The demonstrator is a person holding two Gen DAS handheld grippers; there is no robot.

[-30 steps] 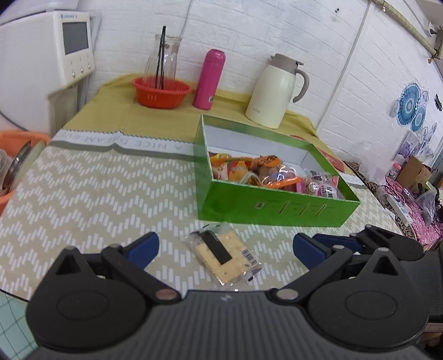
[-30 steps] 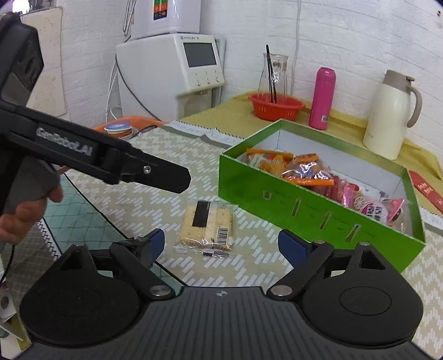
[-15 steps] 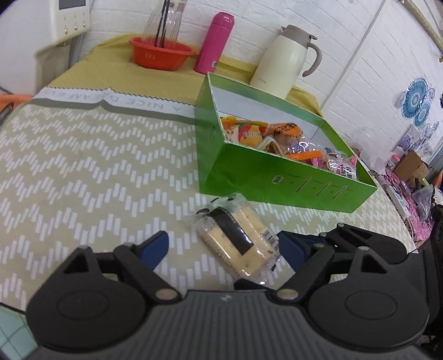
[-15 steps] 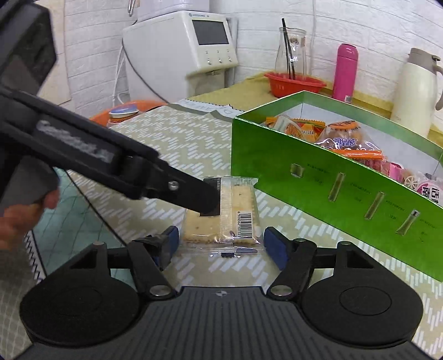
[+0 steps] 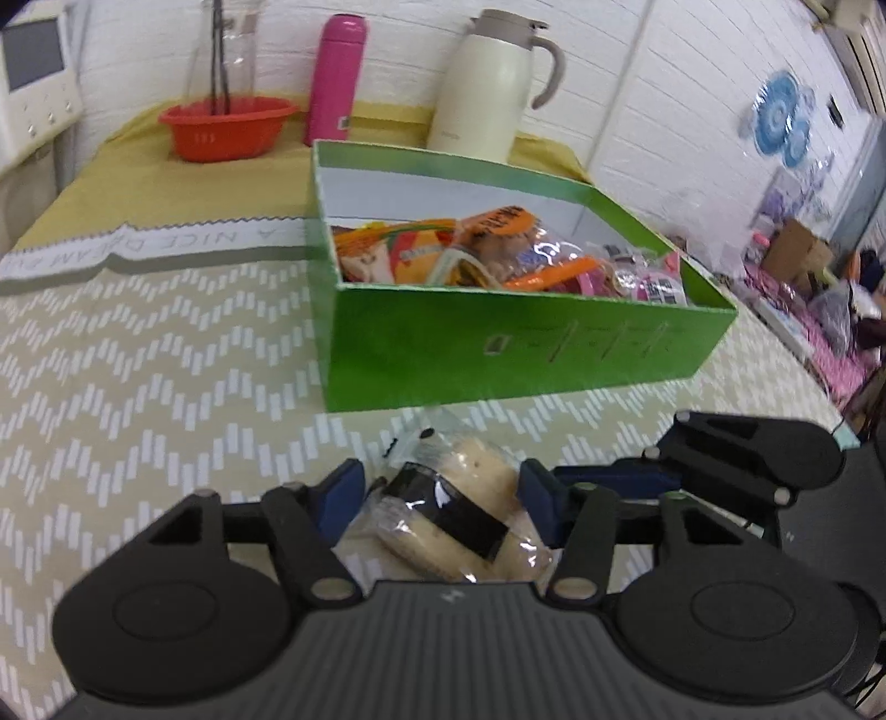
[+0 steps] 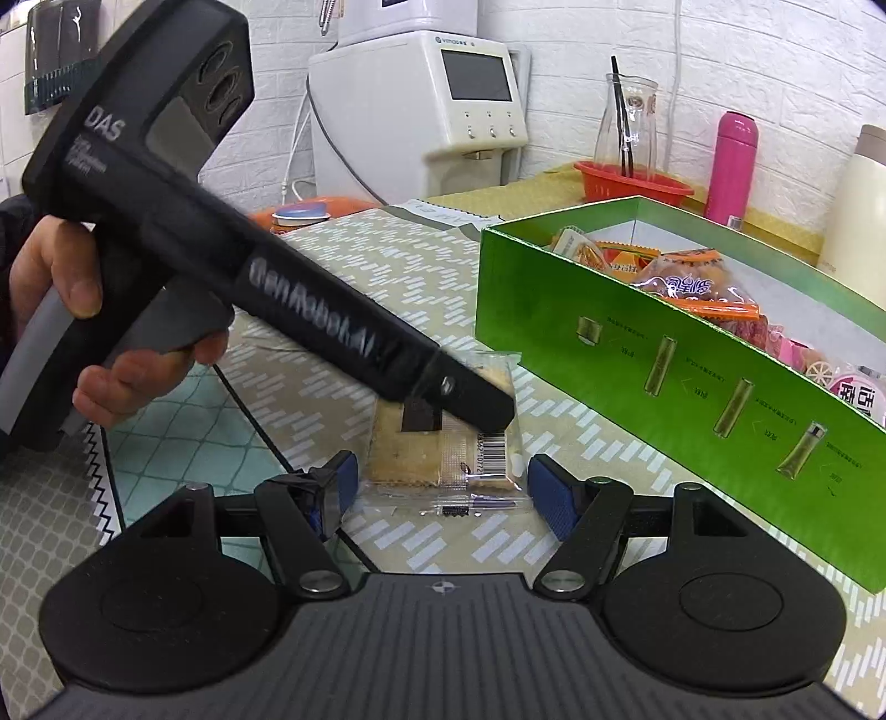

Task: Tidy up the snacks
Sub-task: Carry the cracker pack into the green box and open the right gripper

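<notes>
1. Left wrist view: green cardboard box (image 5: 498,343) stands open on the chevron tablecloth (image 5: 138,360), its near half heaped with wrapped snacks (image 5: 498,255) in orange and pink; the far part shows bare white floor.
2. Cracker packet (image 5: 459,509) lies on the cloth just in front of the box, between the left gripper (image 5: 440,490) pads. Jaws closing; pads near the wrapper, firm contact not clear.
3. Right wrist view: right gripper (image 6: 437,487) jaws stand apart, straddling the packet's near end, not pressing it.
4. Behind: red basket (image 5: 227,127) holding a glass carafe (image 5: 221,50), pink flask (image 5: 335,77), cream thermos jug (image 5: 487,83).
</notes>
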